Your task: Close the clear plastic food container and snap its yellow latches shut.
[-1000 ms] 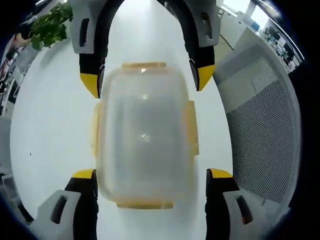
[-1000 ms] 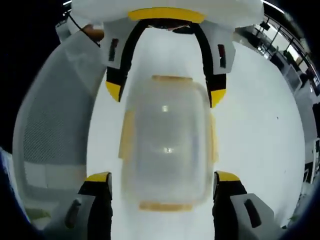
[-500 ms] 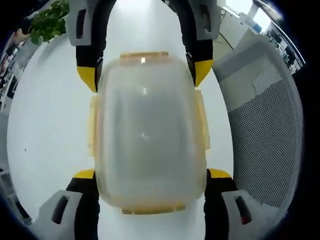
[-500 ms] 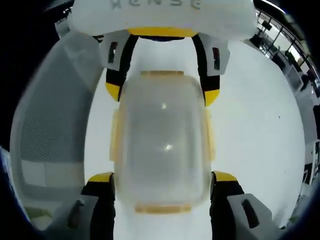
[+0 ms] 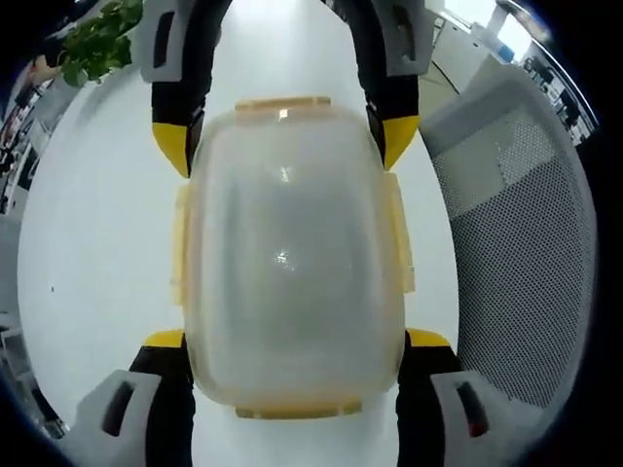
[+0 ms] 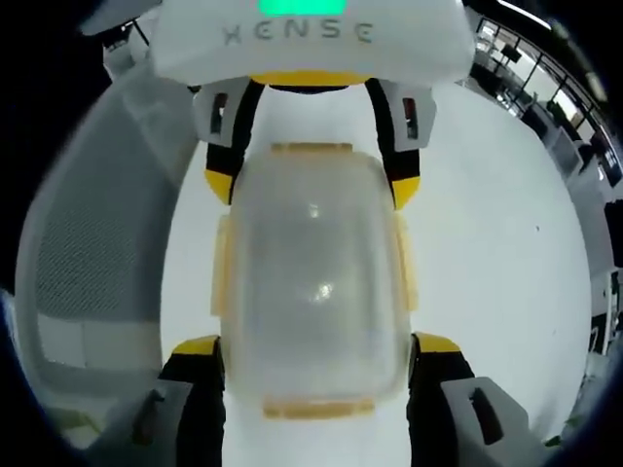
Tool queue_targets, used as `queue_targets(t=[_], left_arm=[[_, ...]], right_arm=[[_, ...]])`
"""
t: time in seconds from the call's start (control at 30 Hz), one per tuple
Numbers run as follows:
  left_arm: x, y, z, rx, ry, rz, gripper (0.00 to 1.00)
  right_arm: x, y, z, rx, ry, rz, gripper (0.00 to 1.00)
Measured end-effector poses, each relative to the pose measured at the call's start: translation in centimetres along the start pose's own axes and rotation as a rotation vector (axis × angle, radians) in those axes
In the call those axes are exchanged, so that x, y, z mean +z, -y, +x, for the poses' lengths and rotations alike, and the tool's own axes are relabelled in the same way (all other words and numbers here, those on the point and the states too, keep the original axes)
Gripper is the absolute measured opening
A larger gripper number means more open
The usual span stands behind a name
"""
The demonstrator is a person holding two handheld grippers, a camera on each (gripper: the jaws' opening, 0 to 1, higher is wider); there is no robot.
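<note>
The clear plastic food container (image 5: 292, 253) lies on the white table (image 5: 97, 224) with its lid on and a yellow latch (image 5: 400, 243) on each side and each end. My left gripper (image 5: 297, 341) is open, its yellow-tipped jaws straddling the near end of the container. My right gripper (image 5: 285, 146) reaches in from the top, open across the far end. In the right gripper view the container (image 6: 311, 282) sits the same way between the right gripper (image 6: 316, 345) and the left gripper (image 6: 304, 180). Whether the latches are snapped down, I cannot tell.
A grey mesh office chair (image 5: 516, 243) stands close beside the table, also seen as the chair (image 6: 88, 253) in the right gripper view. A green plant (image 5: 97, 44) stands at the table's far edge. White table (image 6: 487, 243) spreads on the other side.
Both grippers have closed in on the container from opposite ends, so it looks larger and their jaws now flank its ends. The jaw openings stay the same.
</note>
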State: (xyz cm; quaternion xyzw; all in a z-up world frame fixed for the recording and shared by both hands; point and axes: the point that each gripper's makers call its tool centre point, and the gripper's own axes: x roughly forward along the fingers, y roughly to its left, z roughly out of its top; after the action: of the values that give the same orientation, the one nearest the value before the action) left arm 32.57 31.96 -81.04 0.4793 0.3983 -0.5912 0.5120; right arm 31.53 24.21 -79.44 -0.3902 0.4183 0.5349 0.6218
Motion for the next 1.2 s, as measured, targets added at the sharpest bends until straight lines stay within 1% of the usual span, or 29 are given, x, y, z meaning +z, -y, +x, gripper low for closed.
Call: queue_targets(t=[0.13,0.33,0.57,0.77,0.87,1.0,1.2], left_arm=[[0.07,-0.07,0.02,0.001,0.019,-0.001,0.86],[-0.06,-0.05,0.08,0.005,0.001,0.000,0.87],[-0.09,-0.04,0.11,0.007,-0.006,-0.001,0.87],[-0.03,-0.03,0.09,0.008,0.010,-0.003,0.87],[0.01,-0.05,0.08,0.008,0.009,-0.004,0.87],[0.03,-0.05,0.07,0.006,0.011,-0.002,0.87],[0.00,0.04,0.03,0.002,0.013,-0.008,0.87]], right_arm=[[-0.09,0.08,0.12,-0.003,-0.016,0.000,0.77],[0.00,0.07,0.15,-0.007,-0.008,0.002,0.77],[-0.06,0.14,0.29,-0.007,-0.011,0.005,0.77],[0.02,0.09,0.29,-0.013,-0.009,0.009,0.78],[0.00,0.15,0.31,-0.011,-0.018,0.008,0.78],[0.06,0.13,0.17,-0.008,-0.009,0.009,0.78],[0.08,0.11,0.17,-0.007,-0.020,0.000,0.78]])
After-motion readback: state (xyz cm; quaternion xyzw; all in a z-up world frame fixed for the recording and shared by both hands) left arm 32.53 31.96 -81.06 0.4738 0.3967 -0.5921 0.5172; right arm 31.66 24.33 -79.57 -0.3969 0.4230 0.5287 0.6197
